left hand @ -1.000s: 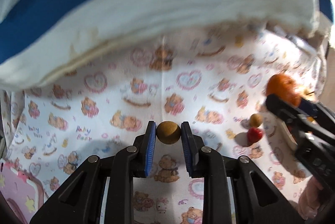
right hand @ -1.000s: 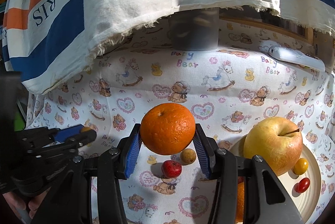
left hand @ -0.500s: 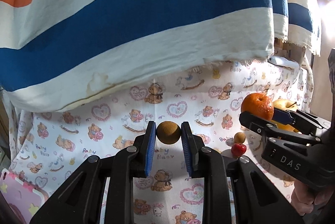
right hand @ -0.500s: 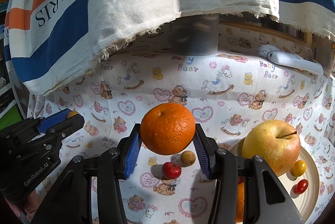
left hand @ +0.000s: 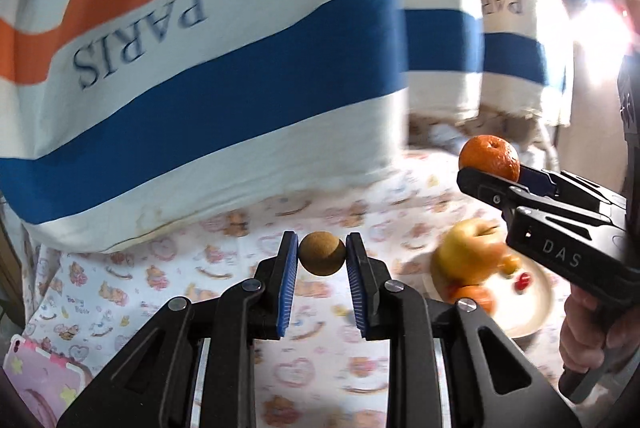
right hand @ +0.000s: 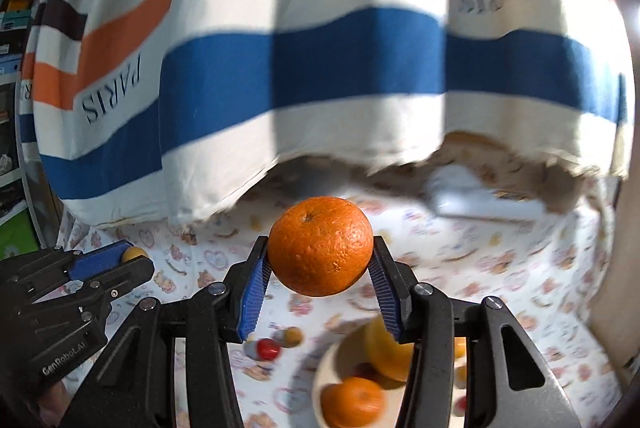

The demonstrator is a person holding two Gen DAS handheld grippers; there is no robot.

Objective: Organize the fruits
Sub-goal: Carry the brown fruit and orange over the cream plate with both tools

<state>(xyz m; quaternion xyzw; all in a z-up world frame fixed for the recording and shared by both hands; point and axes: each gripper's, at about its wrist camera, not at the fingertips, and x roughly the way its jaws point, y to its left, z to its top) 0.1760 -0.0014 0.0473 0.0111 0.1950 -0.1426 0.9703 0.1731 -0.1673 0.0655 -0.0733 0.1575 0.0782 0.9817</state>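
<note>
My left gripper (left hand: 322, 257) is shut on a small round brown fruit (left hand: 322, 253), held in the air above the bear-print cloth. My right gripper (right hand: 319, 267) is shut on an orange (right hand: 320, 245); in the left wrist view that orange (left hand: 489, 157) shows at the right, raised above a cream plate (left hand: 536, 312). The plate (right hand: 326, 364) carries a yellow apple (left hand: 464, 255), a second orange (right hand: 352, 402) and small red and yellow fruits. A small red fruit (right hand: 268, 348) and a small brown one (right hand: 291, 335) lie on the cloth left of the plate.
A striped cloth printed PARIS (left hand: 224, 68) hangs over the back of the table. A white remote-like object (right hand: 480, 202) lies at the back right. A pink item (left hand: 40, 380) sits at the near left. A hand (left hand: 588, 332) grips the right gripper's handle.
Both grippers have risen with their fruits still held. The plate and loose fruits now sit lower in the views, and more of the striped cloth shows.
</note>
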